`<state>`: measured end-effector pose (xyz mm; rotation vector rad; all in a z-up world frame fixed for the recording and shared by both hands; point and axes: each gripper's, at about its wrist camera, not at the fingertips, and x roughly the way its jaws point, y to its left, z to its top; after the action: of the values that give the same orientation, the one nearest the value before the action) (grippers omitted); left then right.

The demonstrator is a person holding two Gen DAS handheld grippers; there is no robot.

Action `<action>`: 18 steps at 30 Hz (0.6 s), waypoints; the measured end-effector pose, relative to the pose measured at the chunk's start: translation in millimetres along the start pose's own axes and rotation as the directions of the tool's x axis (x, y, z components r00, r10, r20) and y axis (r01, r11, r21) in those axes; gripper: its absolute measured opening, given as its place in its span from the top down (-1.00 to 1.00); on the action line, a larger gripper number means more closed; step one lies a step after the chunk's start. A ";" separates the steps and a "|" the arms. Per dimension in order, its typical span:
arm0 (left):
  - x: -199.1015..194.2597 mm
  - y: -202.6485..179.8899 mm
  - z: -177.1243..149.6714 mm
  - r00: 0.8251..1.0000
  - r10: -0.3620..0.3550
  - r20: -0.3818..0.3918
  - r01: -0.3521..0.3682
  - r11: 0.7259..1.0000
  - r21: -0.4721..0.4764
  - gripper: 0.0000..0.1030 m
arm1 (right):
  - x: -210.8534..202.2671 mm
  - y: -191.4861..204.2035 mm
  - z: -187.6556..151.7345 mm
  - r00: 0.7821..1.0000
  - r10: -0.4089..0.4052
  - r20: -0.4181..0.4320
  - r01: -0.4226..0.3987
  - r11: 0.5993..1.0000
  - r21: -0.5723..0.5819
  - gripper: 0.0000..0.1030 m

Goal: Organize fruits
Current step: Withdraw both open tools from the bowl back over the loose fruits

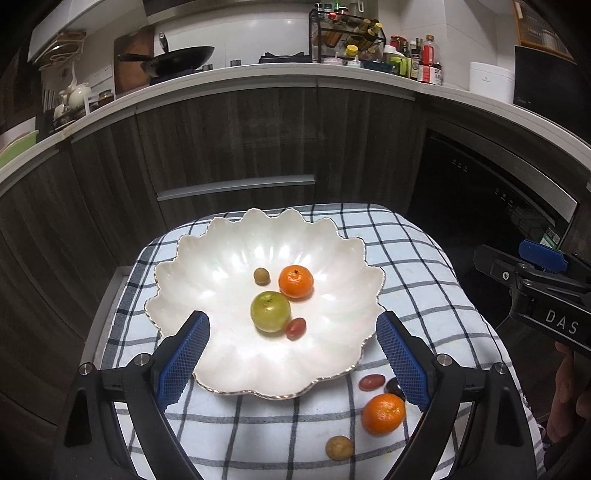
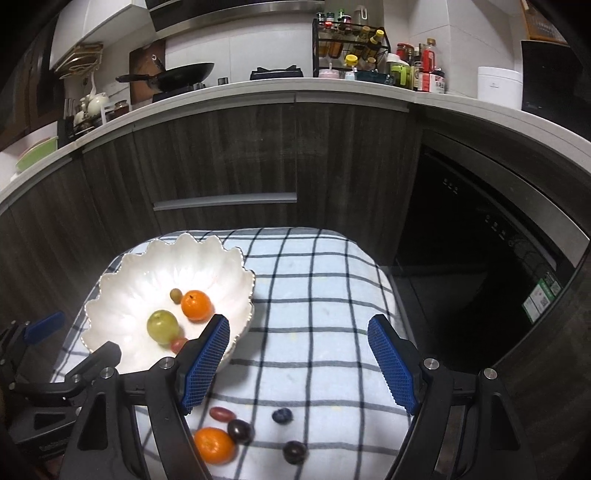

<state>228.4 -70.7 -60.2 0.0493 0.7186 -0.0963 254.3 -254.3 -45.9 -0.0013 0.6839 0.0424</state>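
A white scalloped bowl (image 1: 229, 354) sits on a checked cloth (image 1: 258, 428). In it lie a green apple (image 1: 270, 311), a mandarin (image 1: 296, 281), a red grape (image 1: 295, 328) and a small brown fruit (image 1: 261, 276). On the cloth near the bowl lie another mandarin (image 1: 383, 413), a red grape (image 1: 371, 382), a dark grape (image 1: 392, 387) and a brown fruit (image 1: 339, 448). My left gripper (image 1: 293, 358) is open and empty over the bowl's near rim. My right gripper (image 2: 297, 363) is open and empty above the cloth, right of the bowl (image 2: 122, 291). Below it lie a mandarin (image 2: 214, 445) and several grapes (image 2: 240, 431).
The cloth (image 2: 314, 295) covers a small raised surface in front of dark kitchen cabinets (image 1: 229, 147). A dark oven front (image 2: 480, 266) stands to the right. The counter above holds a wok (image 1: 184, 59) and a spice rack (image 1: 347, 35).
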 end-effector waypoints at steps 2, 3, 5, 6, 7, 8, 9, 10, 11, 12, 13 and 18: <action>-2.2 -2.7 -3.2 1.000 0.001 0.000 -0.001 1.000 0.006 -0.80 | -1.8 -2.2 -3.1 1.000 -0.004 0.000 0.004 1.000 -0.001 -0.52; -2.9 -3.3 -4.2 1.000 0.001 0.000 -0.001 1.000 0.007 -0.80 | -2.9 -3.2 -5.0 1.000 -0.006 0.000 0.006 1.000 -0.002 -0.52; -4.8 -5.3 -7.4 1.000 -0.001 0.001 0.001 1.000 0.011 -0.80 | -3.9 -4.7 -7.6 1.000 -0.009 -0.002 0.009 1.000 -0.003 -0.52; -5.5 -6.3 -9.5 1.000 -0.001 0.000 0.001 1.000 0.015 -0.79 | -4.5 -5.7 -9.9 1.000 -0.010 -0.004 0.010 1.000 -0.004 -0.52; -5.6 -7.1 -11.2 1.000 -0.002 -0.002 0.002 1.000 0.018 -0.79 | -5.0 -6.4 -12.3 1.000 -0.012 -0.006 0.012 1.000 -0.005 -0.52; -6.0 -8.0 -13.5 1.000 -0.003 -0.003 0.003 1.000 0.022 -0.79 | -5.6 -6.4 -13.8 1.000 -0.013 -0.007 0.013 1.000 -0.007 -0.52; -6.8 -9.0 -16.1 1.000 -0.004 -0.005 0.004 1.000 0.025 -0.79 | -6.2 -6.8 -16.4 1.000 -0.015 -0.008 0.015 1.000 -0.008 -0.52; -7.2 -9.8 -18.5 1.000 -0.006 -0.006 0.006 1.000 0.027 -0.79 | -6.6 -6.8 -18.7 1.000 -0.016 -0.010 0.016 1.000 -0.009 -0.52; -7.4 -10.8 -21.9 1.000 -0.008 -0.007 0.008 0.999 0.031 -0.79 | -7.0 -7.4 -21.1 1.000 -0.018 -0.013 0.018 1.000 -0.010 -0.52; -7.6 -11.4 -24.8 1.000 -0.009 -0.009 0.009 0.999 0.034 -0.79 | -7.4 -8.2 -24.2 1.000 -0.018 -0.016 0.017 1.000 -0.010 -0.52; -7.8 -12.0 -27.0 1.000 -0.010 -0.010 0.010 0.999 0.035 -0.79 | -7.6 -8.8 -27.4 1.000 -0.017 -0.020 0.017 1.000 -0.011 -0.52; -6.8 -15.4 -41.5 1.000 -0.019 -0.022 0.020 0.999 0.047 -0.78 | -6.2 -9.5 -42.3 0.999 -0.016 -0.036 0.015 1.000 -0.022 -0.52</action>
<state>194.5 -82.3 -87.2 0.0887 0.7387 -0.1316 223.2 -264.6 -74.9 -0.0287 0.7197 0.0348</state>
